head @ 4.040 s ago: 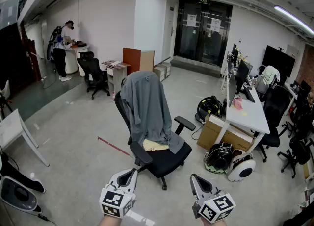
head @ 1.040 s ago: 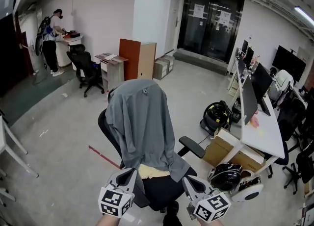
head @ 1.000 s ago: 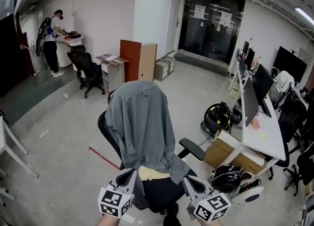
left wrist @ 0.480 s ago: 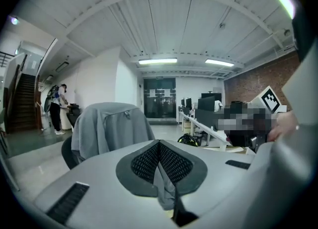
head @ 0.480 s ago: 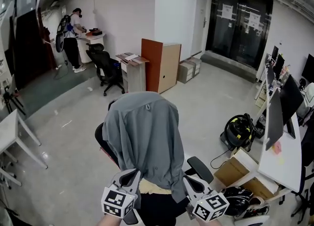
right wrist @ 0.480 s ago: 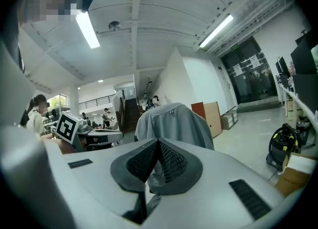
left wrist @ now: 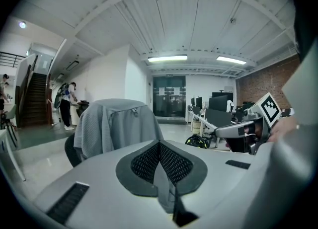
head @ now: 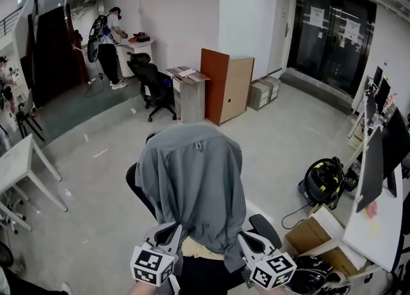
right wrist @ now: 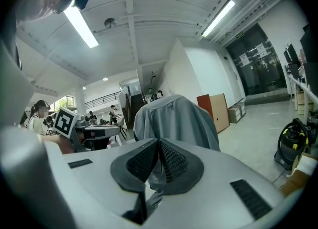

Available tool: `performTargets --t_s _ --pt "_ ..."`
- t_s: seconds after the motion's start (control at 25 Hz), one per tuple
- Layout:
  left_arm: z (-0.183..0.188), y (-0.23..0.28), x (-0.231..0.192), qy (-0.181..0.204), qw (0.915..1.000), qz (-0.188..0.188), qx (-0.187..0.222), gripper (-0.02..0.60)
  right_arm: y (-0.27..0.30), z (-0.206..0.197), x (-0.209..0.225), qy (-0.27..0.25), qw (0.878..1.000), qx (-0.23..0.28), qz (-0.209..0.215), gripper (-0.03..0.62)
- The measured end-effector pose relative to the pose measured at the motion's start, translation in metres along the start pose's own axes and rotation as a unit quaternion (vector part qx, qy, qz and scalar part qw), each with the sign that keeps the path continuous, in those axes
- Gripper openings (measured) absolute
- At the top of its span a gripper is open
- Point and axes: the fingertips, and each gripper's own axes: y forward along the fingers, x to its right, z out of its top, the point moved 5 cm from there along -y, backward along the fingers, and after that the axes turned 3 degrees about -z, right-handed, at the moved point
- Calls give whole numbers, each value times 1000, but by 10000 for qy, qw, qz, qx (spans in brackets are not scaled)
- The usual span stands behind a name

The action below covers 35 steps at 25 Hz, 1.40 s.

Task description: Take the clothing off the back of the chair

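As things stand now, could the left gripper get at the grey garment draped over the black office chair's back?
Probably yes: the left gripper faces the grey garment from close by with nothing between them, though its jaws are shut and would have to open first.

The grey garment (head: 192, 191) is draped over the top of a black office chair (head: 137, 188), covering the backrest almost wholly; it sits square over the top edge, shoulders rounded over the corners, with a small loop or tag at the collar near the top centre; the cloth falls in long, loose folds, a seam running down the middle, and its lower hem hangs uneven just above the dark seat (head: 206, 276); only a curved strip of the backrest shows along the garment's left side, and one black armrest (head: 264, 228) juts out below the hem on the right; the chair stands upright on the grey floor.
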Motion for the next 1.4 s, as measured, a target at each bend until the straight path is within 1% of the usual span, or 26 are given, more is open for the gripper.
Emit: performTargets --t_s 0.16,0.32,0.36,0.4,0.44,0.56,0.72,0.88,1.04,1.16,1.28,1.4 --pt "-5 -9 -18 -105 9999 31 133 6 13 1 -19 -107 9998 -133 37 15" --pt "-12 -19 -34 -151 9997 -23 198 6 23 -2 -40 -182 9994 -296 -62 23" --pt "-14 -20 -39 -148 9997 -34 196 6 25 -5 -44 -198 9991 -375 -88 37" --pt "-16 -21 -43 -154 9997 -36 194 6 27 -7 -47 -220 9987 -455 -100 72" --pt "-18 -20 -48 -170 9997 -29 195 6 30 -10 -49 -248 9983 -523 -98 87" --pt "-21 -12 -59 -255 9995 5 207 6 41 -11 -46 -347 9974 -622 -100 106" --pt "-24 8 -74 -352 9992 117 151 6 68 4 -24 -470 9973 -560 -83 124" --pt "-14 34 -78 -425 9983 375 153 6 97 23 15 -615 9966 -542 20 144" --pt "-2 62 -80 -471 9966 657 139 6 135 36 49 -761 9945 -670 256 167" --pt "0 77 -76 -530 9953 812 76 6 169 42 73 -857 9922 -810 413 186" --pt "-2 90 -73 -545 9939 954 -54 8 203 47 100 -875 9904 -957 471 209" --pt "1 94 -75 -531 9922 1121 -148 8 231 48 119 -787 9895 -1118 477 227"
